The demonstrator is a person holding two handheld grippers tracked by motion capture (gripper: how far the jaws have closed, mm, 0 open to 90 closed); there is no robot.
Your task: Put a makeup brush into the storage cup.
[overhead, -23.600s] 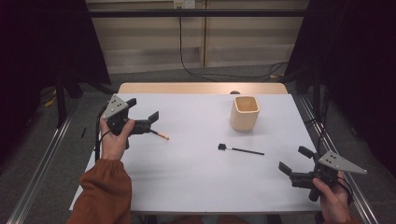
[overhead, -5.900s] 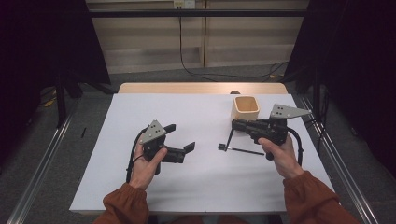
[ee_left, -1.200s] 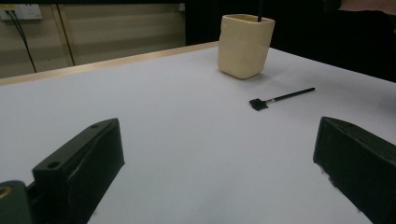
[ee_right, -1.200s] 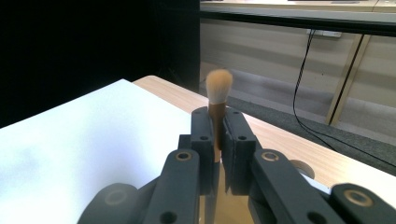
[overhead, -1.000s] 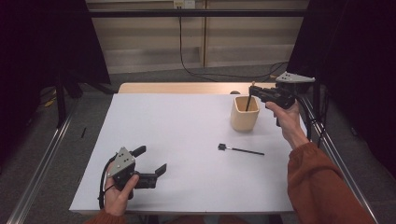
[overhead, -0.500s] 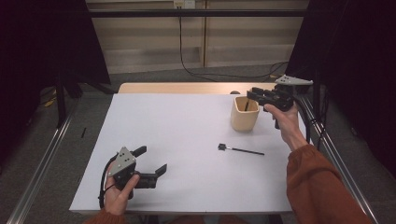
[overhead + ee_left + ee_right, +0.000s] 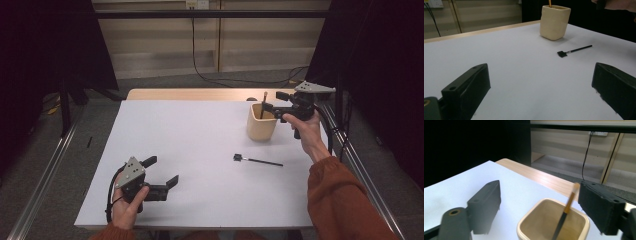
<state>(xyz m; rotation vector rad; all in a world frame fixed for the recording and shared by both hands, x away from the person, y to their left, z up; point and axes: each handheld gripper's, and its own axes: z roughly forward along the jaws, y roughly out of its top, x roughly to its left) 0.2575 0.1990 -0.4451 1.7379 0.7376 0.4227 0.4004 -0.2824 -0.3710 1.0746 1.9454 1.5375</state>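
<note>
Big white-topped desk (image 7: 200, 150) with a pale wood edge at the far side, dark curtains left and right, beige wall and a cable behind. On it, far right, a cream square ceramic cup (image 7: 261, 128). My right hand-held gripper (image 7: 268, 106) hangs just above the cup's rim; its jaws have just been opening and now stand wide, pads off the thin brush with black shaft and orange-tan upper end (image 7: 566, 212), which leans inside the cup between them. So I judge the drop-in step done for this one. A second thin black brush with a small square head (image 7: 257, 160) lies flat on the desk, near the cup on my side. Next I'd lift clear and go down for it. My left hand-held gripper (image 7: 161, 173) rests low near the front left, jaws wide open, holding nothing.
</note>
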